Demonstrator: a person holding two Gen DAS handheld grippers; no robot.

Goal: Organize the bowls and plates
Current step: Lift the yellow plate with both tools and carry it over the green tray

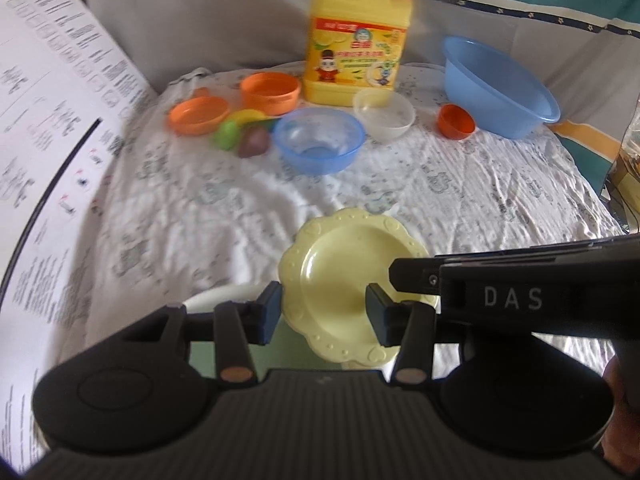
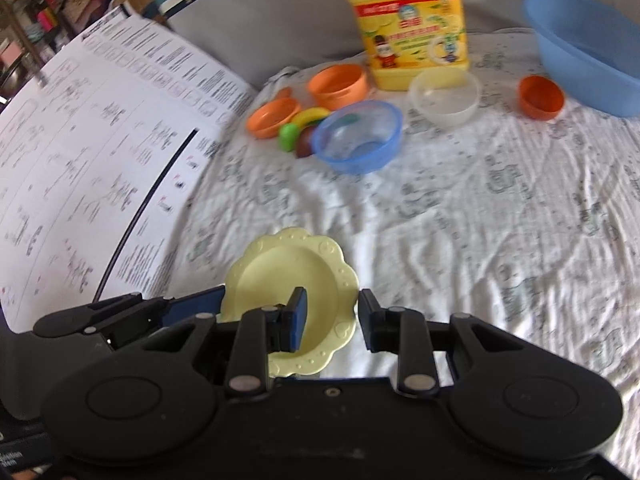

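Observation:
A pale yellow scalloped plate (image 1: 340,276) lies on the white patterned cloth close in front of both grippers; it also shows in the right wrist view (image 2: 296,272). My left gripper (image 1: 325,312) is open, its fingers standing on either side of the plate's near part. My right gripper (image 2: 332,320) is open over the plate's right rim; its body crosses the left wrist view at the right. Farther back stand a small blue bowl (image 1: 320,140), a clear bowl (image 1: 384,114), an orange bowl (image 1: 271,92), an orange dish (image 1: 198,114) and a small orange cup (image 1: 456,121).
A yellow detergent jug (image 1: 356,40) stands at the back. A large blue basin (image 1: 498,84) is at the back right. Toy fruits (image 1: 240,136) lie by the orange dish. A big printed paper sheet (image 1: 48,120) curves along the left. A white rim (image 1: 216,294) shows beside the left finger.

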